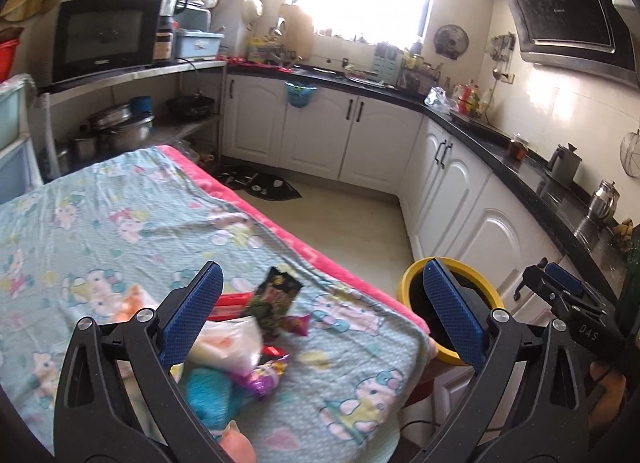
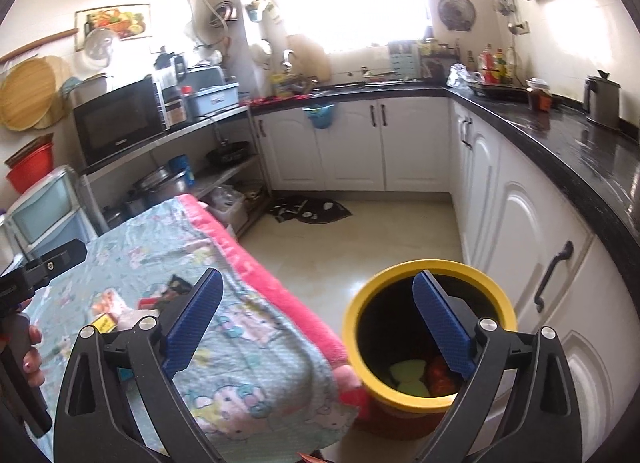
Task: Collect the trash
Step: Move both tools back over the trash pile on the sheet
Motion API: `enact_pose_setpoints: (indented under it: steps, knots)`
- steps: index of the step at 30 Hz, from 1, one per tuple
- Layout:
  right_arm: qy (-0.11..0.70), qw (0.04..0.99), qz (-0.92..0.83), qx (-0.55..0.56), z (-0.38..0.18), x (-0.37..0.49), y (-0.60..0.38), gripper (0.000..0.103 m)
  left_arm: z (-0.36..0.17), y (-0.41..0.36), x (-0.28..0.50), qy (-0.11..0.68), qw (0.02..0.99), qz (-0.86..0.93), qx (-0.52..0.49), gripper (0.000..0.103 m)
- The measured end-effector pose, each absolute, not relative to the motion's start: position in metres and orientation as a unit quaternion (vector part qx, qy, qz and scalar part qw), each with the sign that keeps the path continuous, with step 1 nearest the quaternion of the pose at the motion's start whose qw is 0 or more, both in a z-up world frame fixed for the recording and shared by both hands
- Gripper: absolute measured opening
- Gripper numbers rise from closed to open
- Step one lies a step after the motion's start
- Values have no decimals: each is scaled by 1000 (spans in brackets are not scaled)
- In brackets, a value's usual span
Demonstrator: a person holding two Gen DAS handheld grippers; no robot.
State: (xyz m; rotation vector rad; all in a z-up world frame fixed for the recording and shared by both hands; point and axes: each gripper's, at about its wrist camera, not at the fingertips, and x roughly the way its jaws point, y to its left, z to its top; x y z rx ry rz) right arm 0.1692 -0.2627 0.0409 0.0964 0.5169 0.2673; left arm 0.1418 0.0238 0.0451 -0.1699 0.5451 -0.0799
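Note:
A yellow-rimmed bin (image 2: 428, 339) stands on the floor beside the table; it also shows in the left wrist view (image 1: 448, 311). Inside lie pale and red scraps (image 2: 420, 377). On the patterned tablecloth (image 1: 120, 223) lies a pile of trash: a dark snack packet (image 1: 276, 295), a clear plastic bag (image 1: 228, 343), a purple wrapper (image 1: 264, 377), a red wrapper (image 1: 232, 301) and a teal ball of cloth (image 1: 210, 393). My left gripper (image 1: 320, 303) is open and empty above the pile. My right gripper (image 2: 318, 317) is open and empty, above the table edge and bin.
White cabinets (image 2: 520, 231) under a black counter (image 2: 580, 151) run along the right and back. A dark mat (image 2: 308, 213) lies on the floor. A shelf with a microwave (image 2: 120, 119) and pots stands to the left. Wrappers also show on the table in the right wrist view (image 2: 160, 295).

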Motion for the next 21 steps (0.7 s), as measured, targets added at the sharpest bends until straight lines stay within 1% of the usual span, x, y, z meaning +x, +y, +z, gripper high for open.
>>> enact_pose_setpoints:
  steps: [13,21]
  knots:
    - [254,946,201,16,52,143,-202,95,66,88,101,241,966,20,-88,92]
    - [263,933,246,-15,46,130,-163,95,64,123,80,237,965,56,-97,92]
